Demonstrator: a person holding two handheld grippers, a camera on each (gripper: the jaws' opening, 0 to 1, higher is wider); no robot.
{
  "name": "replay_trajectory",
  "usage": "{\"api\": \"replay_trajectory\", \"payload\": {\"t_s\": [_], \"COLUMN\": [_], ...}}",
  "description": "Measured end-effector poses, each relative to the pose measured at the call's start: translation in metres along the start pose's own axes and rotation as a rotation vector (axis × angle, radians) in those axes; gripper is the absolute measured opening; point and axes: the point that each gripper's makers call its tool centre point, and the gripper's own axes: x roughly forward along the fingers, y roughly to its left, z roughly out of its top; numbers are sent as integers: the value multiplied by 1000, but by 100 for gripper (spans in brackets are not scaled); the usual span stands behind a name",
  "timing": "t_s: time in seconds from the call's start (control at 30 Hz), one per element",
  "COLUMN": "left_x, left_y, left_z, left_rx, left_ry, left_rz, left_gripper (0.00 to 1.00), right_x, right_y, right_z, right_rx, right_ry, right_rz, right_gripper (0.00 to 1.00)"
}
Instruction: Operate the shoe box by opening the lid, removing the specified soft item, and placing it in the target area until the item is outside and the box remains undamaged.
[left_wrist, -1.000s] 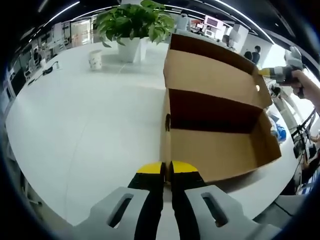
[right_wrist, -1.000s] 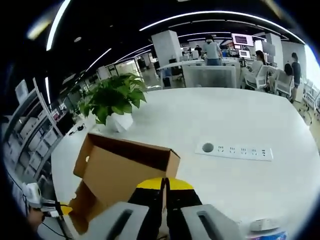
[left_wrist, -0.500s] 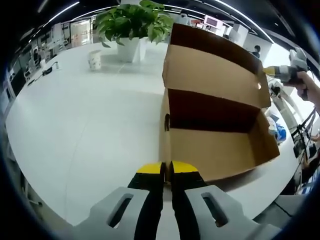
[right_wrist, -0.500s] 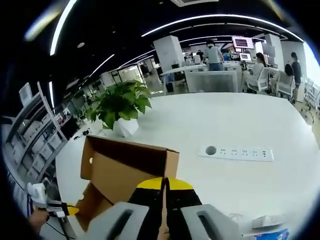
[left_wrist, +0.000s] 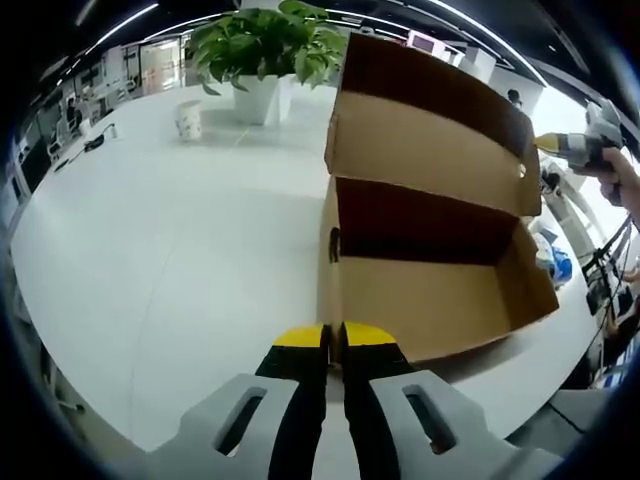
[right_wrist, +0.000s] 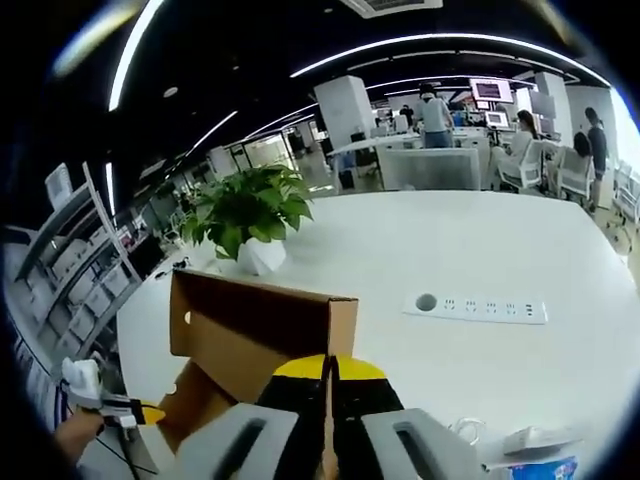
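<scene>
Right gripper view: your right gripper (right_wrist: 329, 372) is clamped on the lid (right_wrist: 262, 330) edge of the cardboard shoe box (left_wrist: 430, 250) on the white table (left_wrist: 170, 240) — thin, creasable board, so lift gently. Left gripper (left_wrist: 332, 340) sits closed, empty, just before the box corner — the soft item isn't discernible inside.

No legible text anywhere

The brown cardboard shoe box (left_wrist: 430, 230) bears no print that can be read, and the small white cup (left_wrist: 190, 119) far left on the white table (left_wrist: 150, 250) shows only blurred marks. The distant wall screens (right_wrist: 490, 90) are too small to make out.
</scene>
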Motion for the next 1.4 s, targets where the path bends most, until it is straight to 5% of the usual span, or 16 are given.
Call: {"api": "replay_trajectory", "payload": {"t_s": [1.4], "left_x": [0], "left_y": [-1], "left_z": [0], "left_rx": [8], "left_ry": [3], "left_rz": [-14], "left_gripper": [3], "right_x": [-31], "right_y": [17], "right_z": [-14], "right_rx": [10], "right_ry": [-48], "right_rz": [55], "right_gripper": [0]}}
